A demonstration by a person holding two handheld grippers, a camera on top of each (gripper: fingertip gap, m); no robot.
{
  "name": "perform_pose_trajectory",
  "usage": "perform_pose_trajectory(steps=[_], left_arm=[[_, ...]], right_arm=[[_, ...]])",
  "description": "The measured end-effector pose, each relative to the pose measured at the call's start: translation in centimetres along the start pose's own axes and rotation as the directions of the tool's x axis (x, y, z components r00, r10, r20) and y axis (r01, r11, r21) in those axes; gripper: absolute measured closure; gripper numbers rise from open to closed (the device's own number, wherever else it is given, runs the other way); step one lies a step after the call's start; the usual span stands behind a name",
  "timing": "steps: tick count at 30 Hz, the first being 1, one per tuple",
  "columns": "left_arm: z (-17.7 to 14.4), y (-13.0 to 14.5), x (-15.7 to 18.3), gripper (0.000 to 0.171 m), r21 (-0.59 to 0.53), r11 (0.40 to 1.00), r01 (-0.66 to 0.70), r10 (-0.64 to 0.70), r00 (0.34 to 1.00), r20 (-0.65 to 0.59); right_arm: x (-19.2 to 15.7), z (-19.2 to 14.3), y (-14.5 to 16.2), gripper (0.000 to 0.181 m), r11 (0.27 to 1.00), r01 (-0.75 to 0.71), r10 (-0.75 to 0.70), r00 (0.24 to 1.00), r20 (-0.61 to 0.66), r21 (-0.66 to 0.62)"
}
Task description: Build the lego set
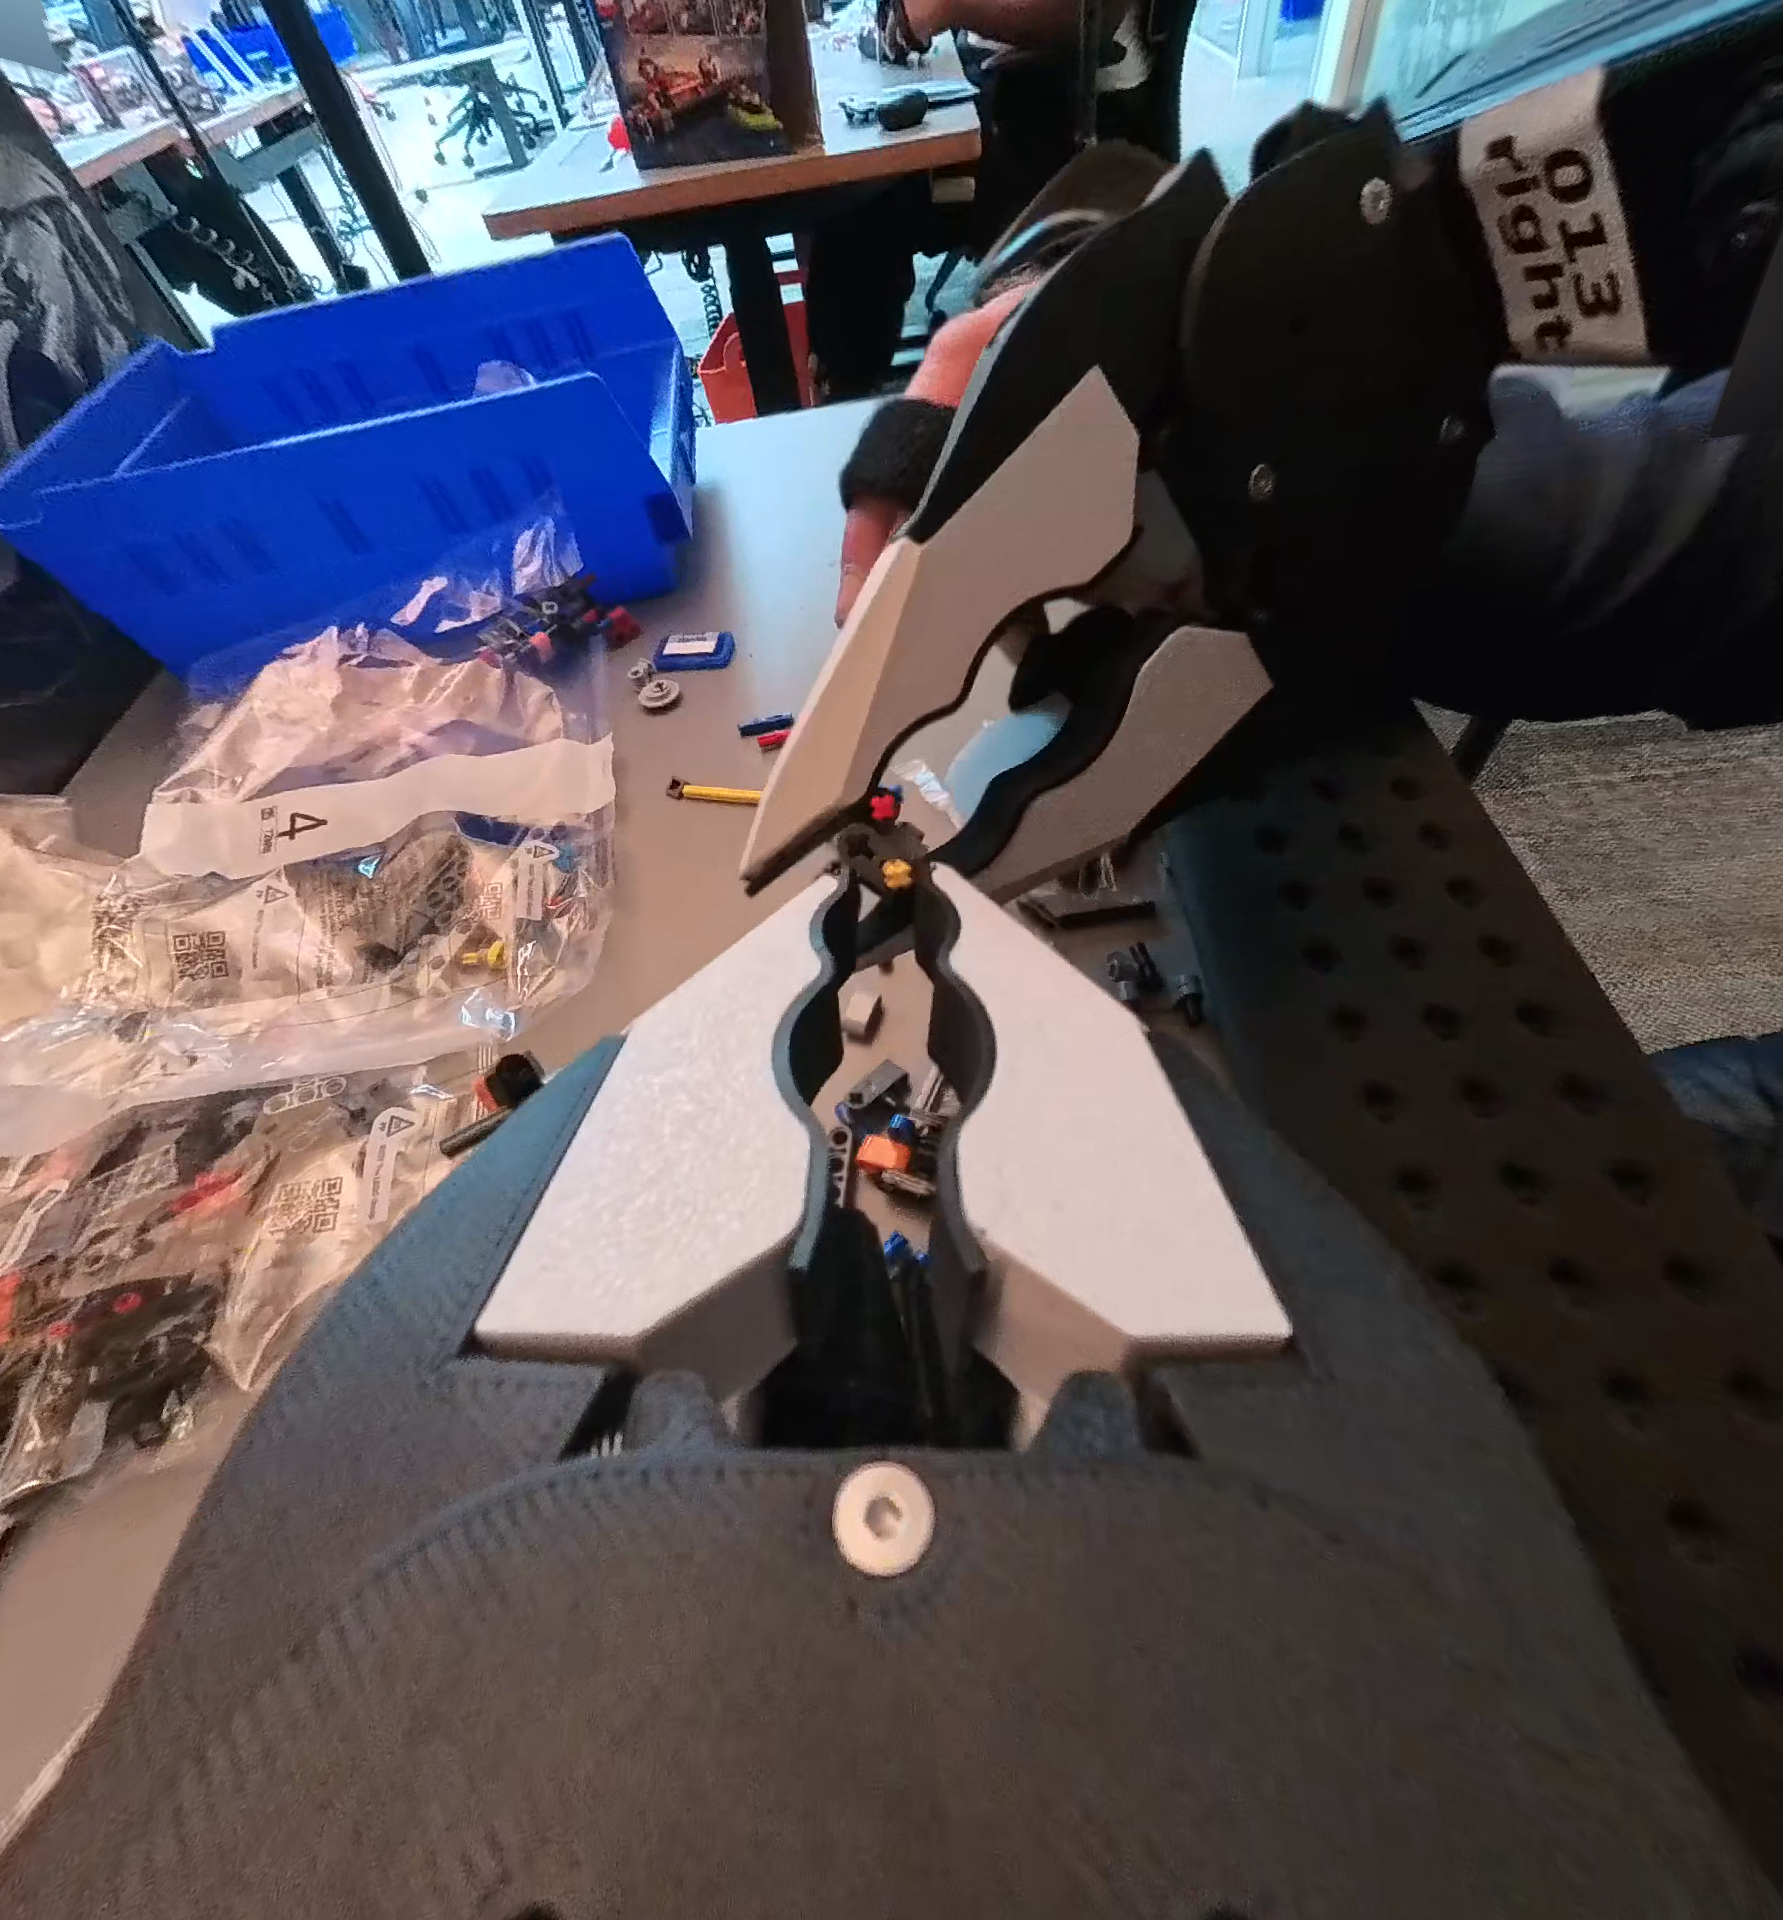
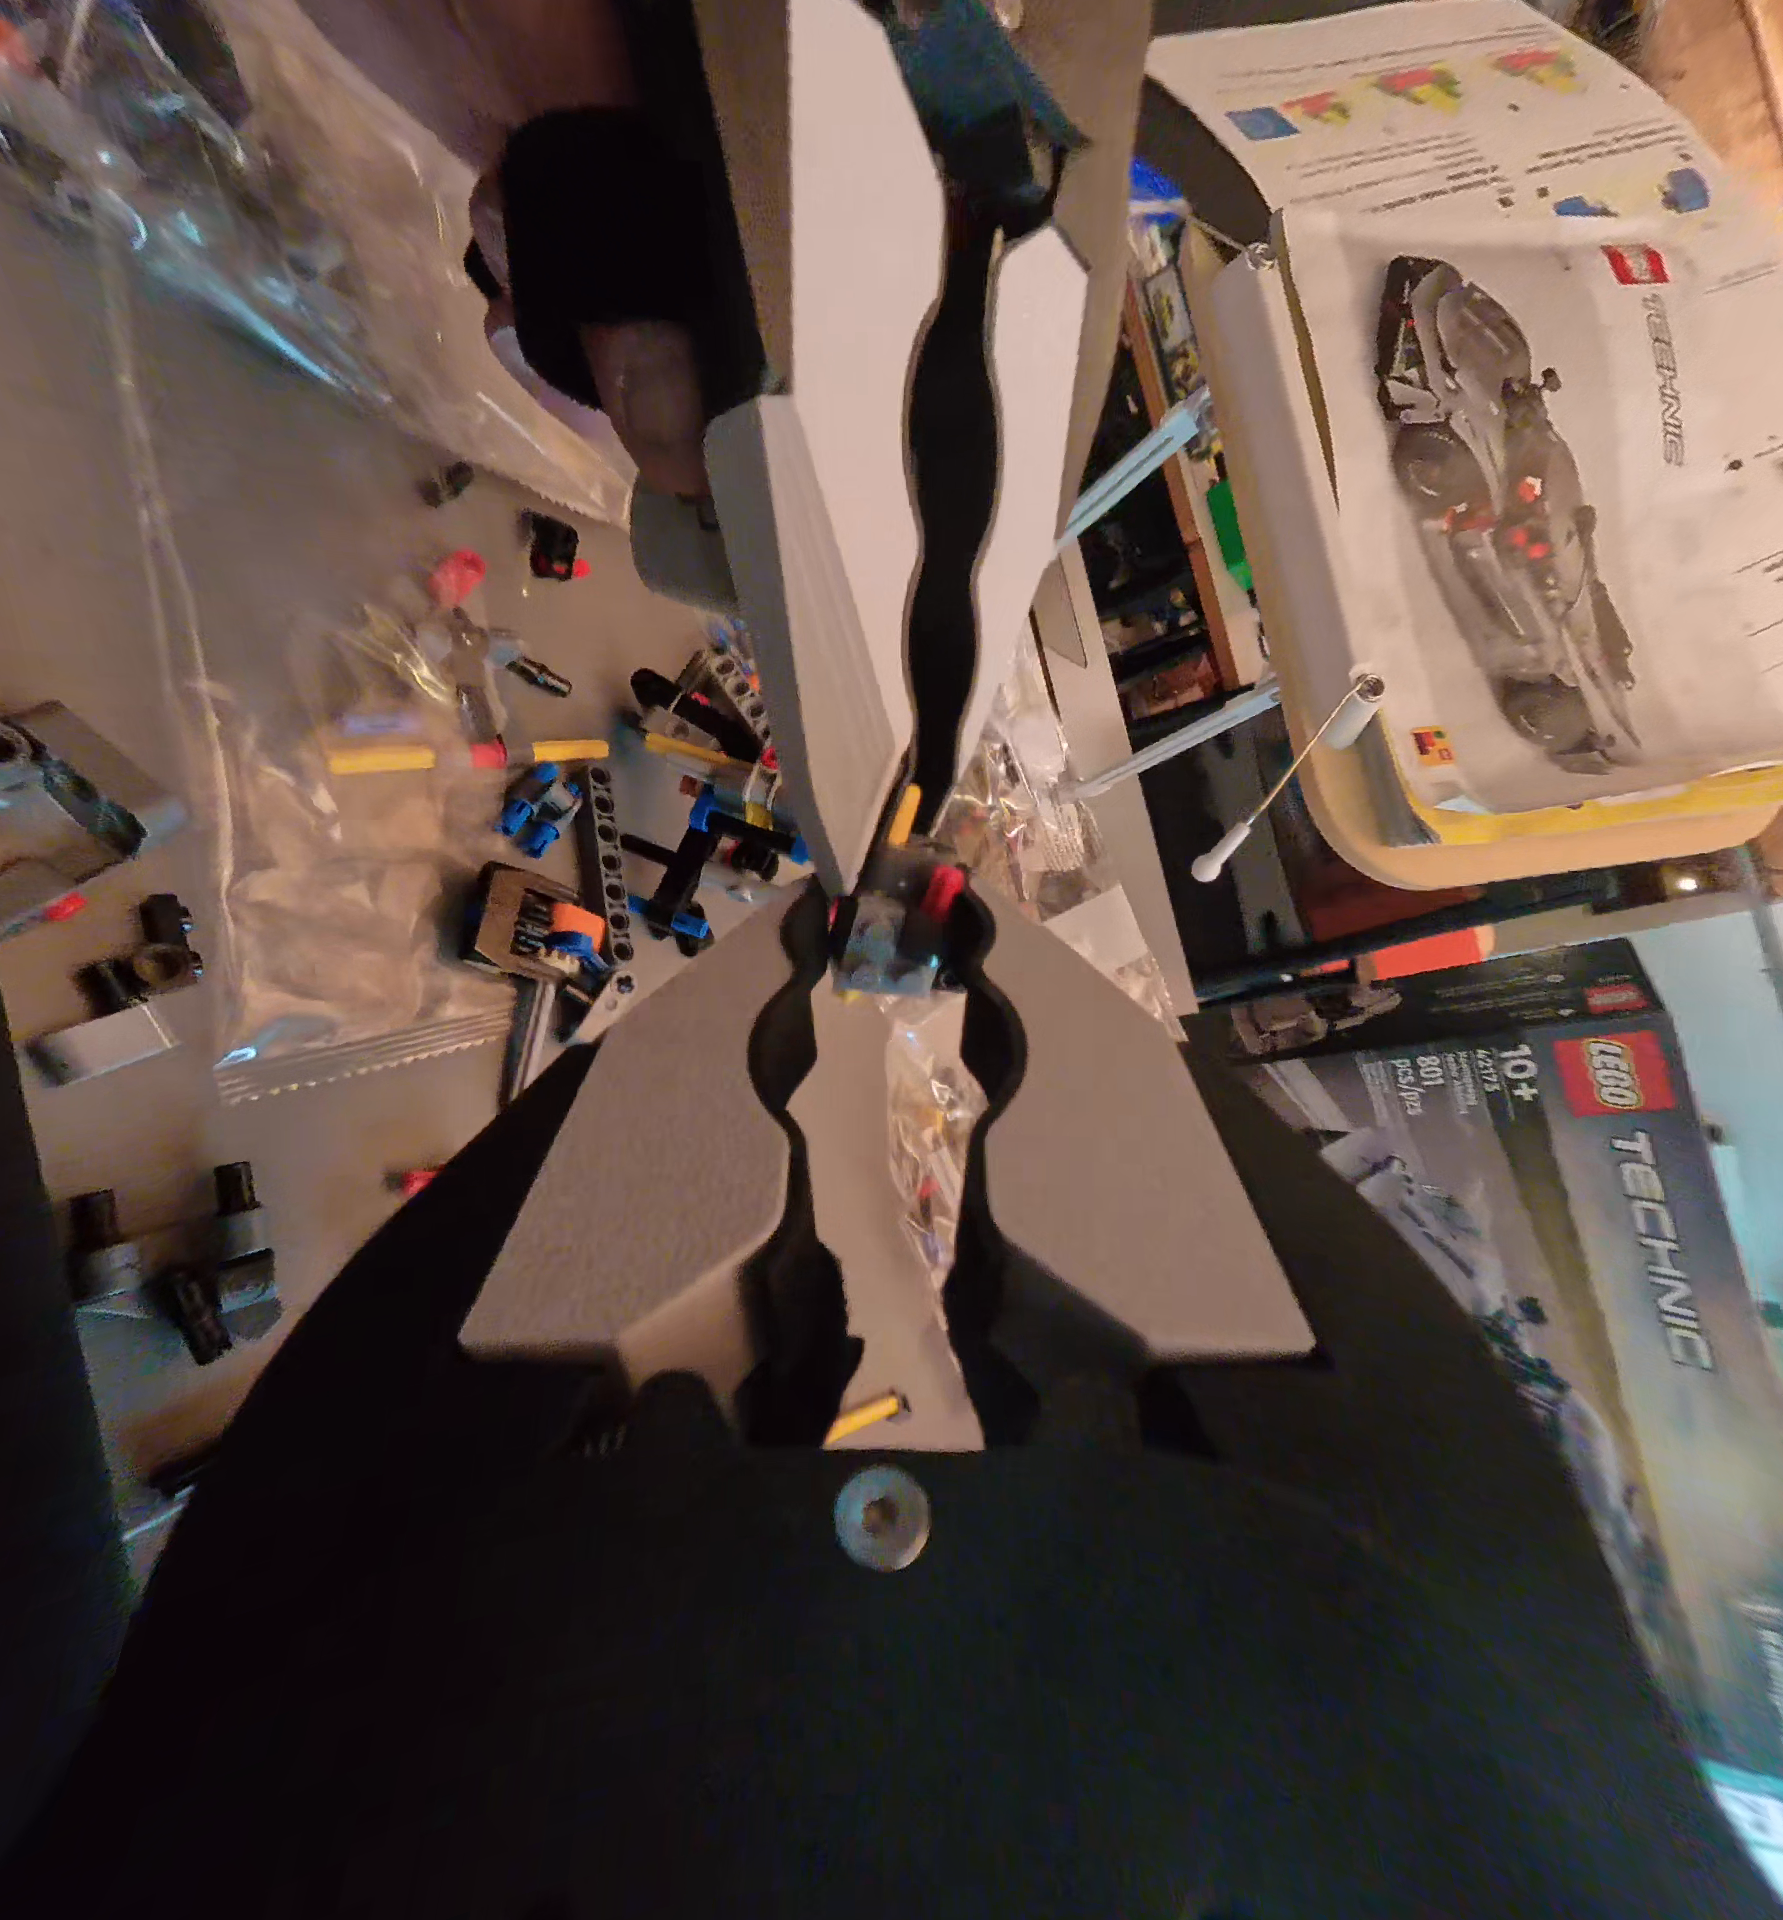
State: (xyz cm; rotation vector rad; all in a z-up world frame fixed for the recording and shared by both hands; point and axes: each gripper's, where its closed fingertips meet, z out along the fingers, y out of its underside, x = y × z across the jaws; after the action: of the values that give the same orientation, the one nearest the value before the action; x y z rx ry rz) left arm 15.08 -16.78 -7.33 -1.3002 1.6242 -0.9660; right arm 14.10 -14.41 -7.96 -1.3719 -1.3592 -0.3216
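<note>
Grippers are meeting tip to tip above the table. Left gripper [image 1: 882,883] is pinching a small lego assembly [image 1: 887,844], a dark piece with a red pin and a yellow pin sticking out. Right gripper [image 2: 892,925] is coming in from the far side, its tips closing on the same assembly [image 2: 892,930], so both are clamping it at once, held in the air between them.

A hand [image 1: 897,488] with a black finger band is showing just behind the right gripper, partly blocking the table beyond it.

Directly below the left gripper's fingers, loose parts are lying on the grey table [image 1: 752,499]: an orange-and-blue cluster [image 1: 892,1148] and a small grey brick [image 1: 863,1010]. Just ahead and to the left of the tips, a yellow axle [image 1: 715,794] is lying flat. Farther left, clear numbered parts bags [image 1: 347,862] are spreading across the surface, and beyond them blue bins [image 1: 367,468] are standing at the table's far edge.

From the right wrist view, a half-built black and blue frame [image 2: 658,821] is sitting left of the tips. To the right, an instruction booklet [image 2: 1552,499] is resting on a stand, and the set's box [image 2: 1593,1226] is lying nearer, below it.
</note>
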Motion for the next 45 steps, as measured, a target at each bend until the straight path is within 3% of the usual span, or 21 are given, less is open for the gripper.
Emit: perform_pose_trajectory(steps=[5, 10, 16, 20, 26, 31, 38, 45], left_arm=[[-0.7, -0.3, -0.1, 0.162, 0.025, 1.0, 0.0, 0.0, 1.0, 0.003], [-0.8, -0.2, 0.1, 0.162, 0.027, 1.0, 0.002, -0.002, 1.0, -0.015], [-0.6, 0.0, 0.2, 0.161, 0.02, 1.0, 0.003, -0.003, 1.0, -0.024], [-0.7, -0.2, 0.2, 0.146, 0.03, 0.999, 0.036, -0.035, 0.999, -0.03], [-0.8, -0.1, -0.7, 0.162, 0.037, 0.996, 0.083, -0.083, 0.997, 0.003], [-0.8, -0.3, -1.1, 0.155, 0.041, 0.994, 0.1, -0.102, 0.995, 0.025], [-0.8, 0.3, -1.2, 0.163, -0.002, 0.998, 0.07, -0.07, 0.996, 0.053], [-1.0, -0.1, -0.8, 0.164, 0.032, 0.995, 0.091, -0.091, 0.996, 0.02]], right_arm=[[0.8, -0.8, 0.2, 0.146, 0.972, -0.219, 0.21, 0.973, 0.097, 0.091], [0.1, -1.0, 0.0, 0.153, 0.954, -0.274, 0.25, 0.951, 0.184, 0.118], [0.0, -0.7, 0.1, 0.158, 0.987, -0.151, 0.145, 0.985, 0.098, 0.06], [0.9, -0.6, 0.7, 0.158, 0.999, -0.033, 0.033, 0.999, -0.027, -0.015], [1.2, -0.5, 0.6, 0.158, 0.989, 0.108, -0.12, 0.985, -0.128, -0.097], [1.4, -0.5, 0.2, 0.158, 0.979, 0.164, -0.184, 0.968, -0.169, -0.122], [1.2, -0.3, 0.4, 0.158, 0.978, 0.159, -0.18, 0.971, -0.157, -0.135], [1.1, -0.6, 0.2, 0.158, 0.994, 0.079, -0.088, 0.989, -0.118, -0.075]])
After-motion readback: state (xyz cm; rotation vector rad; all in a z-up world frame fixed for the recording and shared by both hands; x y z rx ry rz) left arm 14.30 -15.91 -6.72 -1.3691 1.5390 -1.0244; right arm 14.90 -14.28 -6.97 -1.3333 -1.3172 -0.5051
